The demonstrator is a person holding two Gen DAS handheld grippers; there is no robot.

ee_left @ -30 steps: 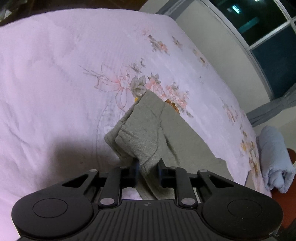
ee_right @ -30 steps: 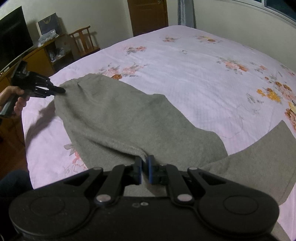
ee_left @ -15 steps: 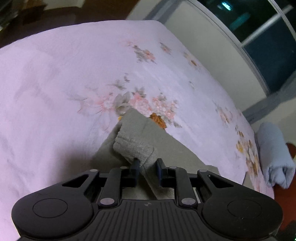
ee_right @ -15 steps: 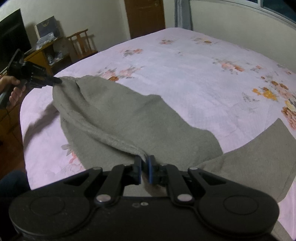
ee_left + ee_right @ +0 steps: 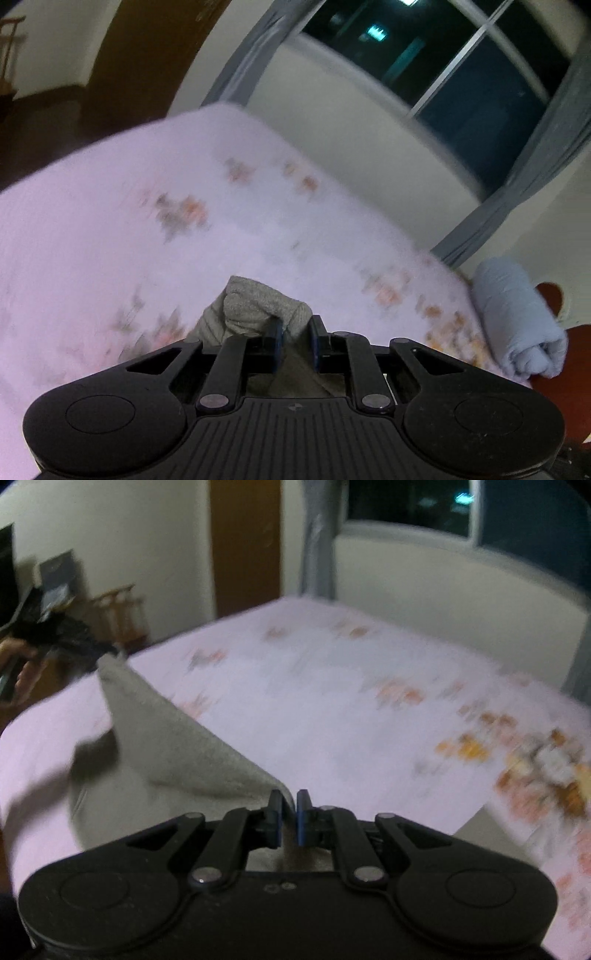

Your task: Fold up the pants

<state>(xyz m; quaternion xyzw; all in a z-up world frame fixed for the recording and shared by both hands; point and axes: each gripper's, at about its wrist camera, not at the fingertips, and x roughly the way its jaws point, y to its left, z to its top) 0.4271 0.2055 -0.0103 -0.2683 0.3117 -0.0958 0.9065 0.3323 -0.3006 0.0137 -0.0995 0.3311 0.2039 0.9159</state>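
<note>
The grey pants [image 5: 177, 746] hang stretched between my two grippers above the pink floral bed [image 5: 332, 701]. My right gripper [image 5: 290, 803] is shut on one edge of the pants, and the cloth rises from it to the upper left. My left gripper [image 5: 295, 325] is shut on a bunched grey fold of the pants [image 5: 258, 306]; it also shows at the far left of the right wrist view [image 5: 74, 638], holding the raised corner. Both views are motion-blurred. Most of the pants are hidden below the grippers.
A rolled pale blue blanket [image 5: 517, 317] lies at the bed's right edge in the left wrist view. A window [image 5: 461, 74] and grey curtain [image 5: 517, 177] stand behind the bed. A wooden door [image 5: 245, 546], a chair [image 5: 122, 613] and a cabinet are at the left.
Both grippers have lifted the pants up off the bed. The views have tilted upward toward the wall and window, and the cloth now hangs taut between the grippers.
</note>
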